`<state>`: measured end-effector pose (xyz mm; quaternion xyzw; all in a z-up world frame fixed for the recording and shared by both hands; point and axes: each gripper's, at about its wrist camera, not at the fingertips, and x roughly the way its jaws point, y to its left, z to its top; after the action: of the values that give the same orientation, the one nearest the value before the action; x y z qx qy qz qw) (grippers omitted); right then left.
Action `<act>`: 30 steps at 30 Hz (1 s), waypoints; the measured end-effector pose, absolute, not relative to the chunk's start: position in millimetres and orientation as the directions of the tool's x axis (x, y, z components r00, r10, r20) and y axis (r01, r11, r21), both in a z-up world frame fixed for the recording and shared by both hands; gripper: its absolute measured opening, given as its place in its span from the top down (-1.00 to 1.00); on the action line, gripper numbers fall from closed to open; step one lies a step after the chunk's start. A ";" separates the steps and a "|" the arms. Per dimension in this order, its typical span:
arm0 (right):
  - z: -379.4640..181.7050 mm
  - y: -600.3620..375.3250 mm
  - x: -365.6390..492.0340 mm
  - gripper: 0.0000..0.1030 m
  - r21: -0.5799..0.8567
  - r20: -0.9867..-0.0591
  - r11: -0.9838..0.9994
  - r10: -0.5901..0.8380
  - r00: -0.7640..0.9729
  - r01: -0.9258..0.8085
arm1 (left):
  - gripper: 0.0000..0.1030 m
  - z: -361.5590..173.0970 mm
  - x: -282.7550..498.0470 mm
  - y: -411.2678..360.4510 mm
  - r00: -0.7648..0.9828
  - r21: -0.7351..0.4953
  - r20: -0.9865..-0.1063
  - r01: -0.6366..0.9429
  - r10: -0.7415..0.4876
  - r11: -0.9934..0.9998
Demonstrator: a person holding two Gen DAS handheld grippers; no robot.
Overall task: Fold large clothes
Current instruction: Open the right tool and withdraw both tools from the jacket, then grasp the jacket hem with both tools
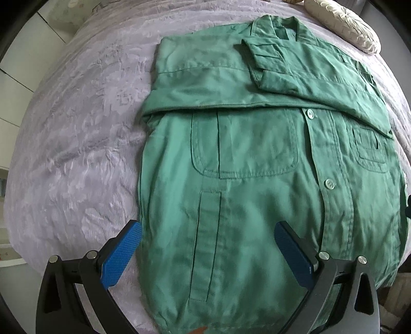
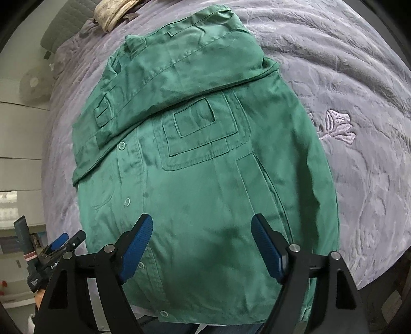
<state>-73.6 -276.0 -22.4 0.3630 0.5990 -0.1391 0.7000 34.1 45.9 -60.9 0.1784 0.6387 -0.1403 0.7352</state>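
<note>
A cream cushion [image 1: 344,24] lies beyond the green shirt [image 1: 257,159] on the lilac bedspread [image 1: 77,123]; left gripper [image 1: 208,253] and right gripper [image 2: 201,246] hover above, jaws wide, gripping nothing

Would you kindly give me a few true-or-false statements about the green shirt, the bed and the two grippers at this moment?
1. The green shirt lies on a lilac bedspread. True.
2. The left gripper is clamped on the shirt's hem. False: its blue pads stand wide apart above the cloth, holding nothing.
3. A sleeve is folded across the shirt's upper part. True.
4. The right gripper holds a button. False: its jaws are open and empty.
5. The shirt is unbuttoned and spread open. False: its front placket is closed, buttons showing.
</note>
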 end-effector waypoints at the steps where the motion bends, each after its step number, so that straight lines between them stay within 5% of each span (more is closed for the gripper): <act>1: -22.2 -275.8 -75.1 -0.59 0.346 -0.938 0.696 0.243 0.247 0.629 | -1.00 -62.3 32.5 47.5 0.141 0.086 -0.990 0.438 0.026 0.895; 4: -22.6 -276.2 -79.6 -0.76 0.353 -0.935 0.693 0.245 0.256 0.629 | -1.00 -67.7 29.4 52.5 0.123 0.085 -0.992 0.440 0.034 0.894; 5: -22.8 -276.2 -81.1 -0.99 0.352 -0.936 0.695 0.242 0.257 0.627 | -1.00 -69.4 28.5 53.8 0.117 0.086 -0.992 0.440 0.038 0.894; 22: -37.1 -289.8 -115.0 -0.99 0.366 -0.929 0.634 0.289 0.230 0.681 | -1.00 -85.8 15.5 69.1 0.096 0.113 -0.992 0.453 0.078 0.884; 30: -32.5 -309.9 -134.0 -0.99 0.375 -0.926 0.610 0.286 0.247 0.698 | -1.00 -93.7 16.3 106.9 0.038 0.004 -0.999 0.461 -0.015 0.887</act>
<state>-134.0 -309.9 -32.5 0.4140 0.5940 -0.1532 0.6725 16.3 106.9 -93.7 0.1660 0.6725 -0.1698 0.7010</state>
